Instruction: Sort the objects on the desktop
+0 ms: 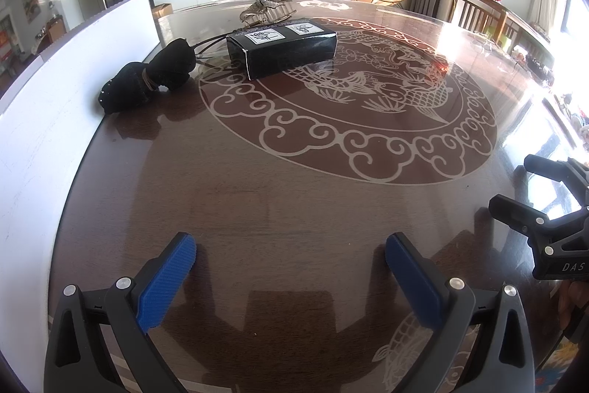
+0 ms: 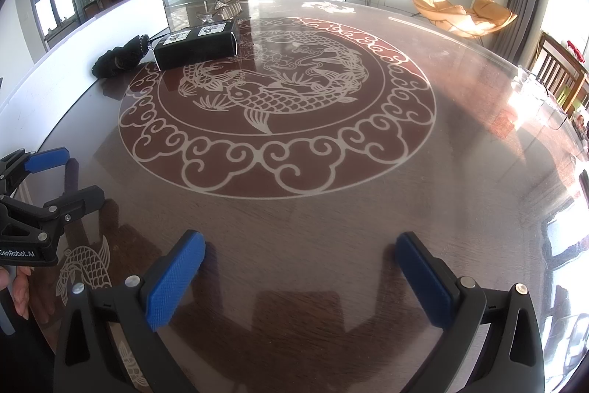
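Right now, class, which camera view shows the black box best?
The left wrist view: the black box looks larger there, with both top labels clear. In the right wrist view the same box sits farther off, smaller, its labels harder to see.

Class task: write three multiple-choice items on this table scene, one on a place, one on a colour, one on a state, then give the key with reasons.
1. Where does the black pouch lie?
A. on the box
B. left of the box, by the white board
C. in a tool

2. What colour are the tool pads?
A. red
B. green
C. blue

3. How are both tools?
A. open, empty
B. shut on the box
C. shut on the pouch

Key:
1 B, it lies beside the box along the board.
2 C, the pads are blue.
3 A, left tool and right tool gape over bare table.
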